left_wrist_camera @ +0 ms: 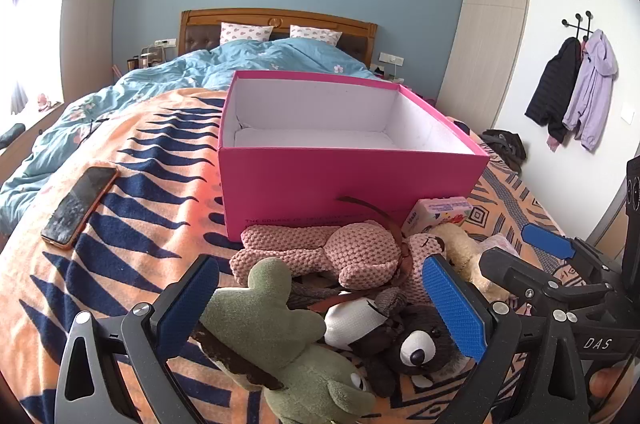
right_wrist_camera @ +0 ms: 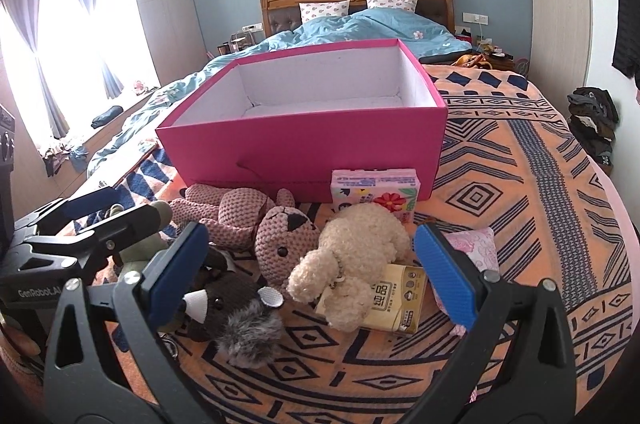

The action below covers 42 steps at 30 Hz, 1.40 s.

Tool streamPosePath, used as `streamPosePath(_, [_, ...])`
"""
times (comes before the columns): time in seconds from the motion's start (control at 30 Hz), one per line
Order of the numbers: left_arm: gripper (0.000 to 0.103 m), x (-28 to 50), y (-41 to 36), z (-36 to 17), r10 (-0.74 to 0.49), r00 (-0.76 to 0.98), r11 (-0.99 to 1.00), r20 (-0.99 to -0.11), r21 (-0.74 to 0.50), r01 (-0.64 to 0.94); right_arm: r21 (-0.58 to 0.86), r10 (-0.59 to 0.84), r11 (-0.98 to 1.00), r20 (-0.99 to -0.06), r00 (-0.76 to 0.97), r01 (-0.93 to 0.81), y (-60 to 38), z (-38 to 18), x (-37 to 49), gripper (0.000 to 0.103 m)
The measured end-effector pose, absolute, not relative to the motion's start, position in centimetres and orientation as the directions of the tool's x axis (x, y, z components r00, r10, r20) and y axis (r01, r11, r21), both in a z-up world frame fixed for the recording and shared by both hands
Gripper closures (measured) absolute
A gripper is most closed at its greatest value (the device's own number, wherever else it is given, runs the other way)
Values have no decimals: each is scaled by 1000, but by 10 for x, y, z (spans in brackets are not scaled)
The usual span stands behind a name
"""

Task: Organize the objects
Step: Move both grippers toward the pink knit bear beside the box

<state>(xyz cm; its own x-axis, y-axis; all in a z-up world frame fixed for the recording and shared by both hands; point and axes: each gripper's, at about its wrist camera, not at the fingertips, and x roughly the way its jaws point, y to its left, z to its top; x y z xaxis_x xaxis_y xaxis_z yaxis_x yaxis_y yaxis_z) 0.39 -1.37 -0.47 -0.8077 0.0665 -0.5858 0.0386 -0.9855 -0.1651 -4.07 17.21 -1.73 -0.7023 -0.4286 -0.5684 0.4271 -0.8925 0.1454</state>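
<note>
An empty pink box (left_wrist_camera: 348,184) (right_wrist_camera: 308,148) stands on the orange patterned blanket. In front of it lies a heap of soft toys: a pink knitted bear (left_wrist_camera: 344,252) (right_wrist_camera: 280,232), a green plush (left_wrist_camera: 276,336), a dark brown bear (left_wrist_camera: 420,344) (right_wrist_camera: 236,316) and a cream plush (right_wrist_camera: 356,252). Tissue packs lie among them: a flowered one (right_wrist_camera: 376,192) (left_wrist_camera: 438,212) against the box and a yellow one (right_wrist_camera: 396,308). My left gripper (left_wrist_camera: 324,304) hangs open over the green plush and brown bear. My right gripper (right_wrist_camera: 316,272) hangs open over the cream plush.
A phone (left_wrist_camera: 78,202) lies on the blanket to the left of the box. A small pink pouch (right_wrist_camera: 476,248) lies by my right finger. Behind the box a blue duvet (left_wrist_camera: 248,60) covers the bed. Jackets (left_wrist_camera: 572,92) hang on the right wall.
</note>
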Motion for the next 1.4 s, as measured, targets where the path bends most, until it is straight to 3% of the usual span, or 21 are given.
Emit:
streamPosePath(0.87, [0, -9, -51, -21, 50, -776, -980, -629, -182, 85, 177, -483, -858, -601, -637, 483, 163, -25, -47, 3])
streamPosePath(1.27, [0, -25, -51, -27, 92, -760, -986, -643, -165, 20, 199, -514, -820, -667, -539, 536, 134, -38, -77, 39])
streamPosePath(1.4, [0, -31, -52, -33, 117, -743, -984, -659, -176, 1, 178, -490, -822, -706, -511, 542, 128, -46, -86, 41])
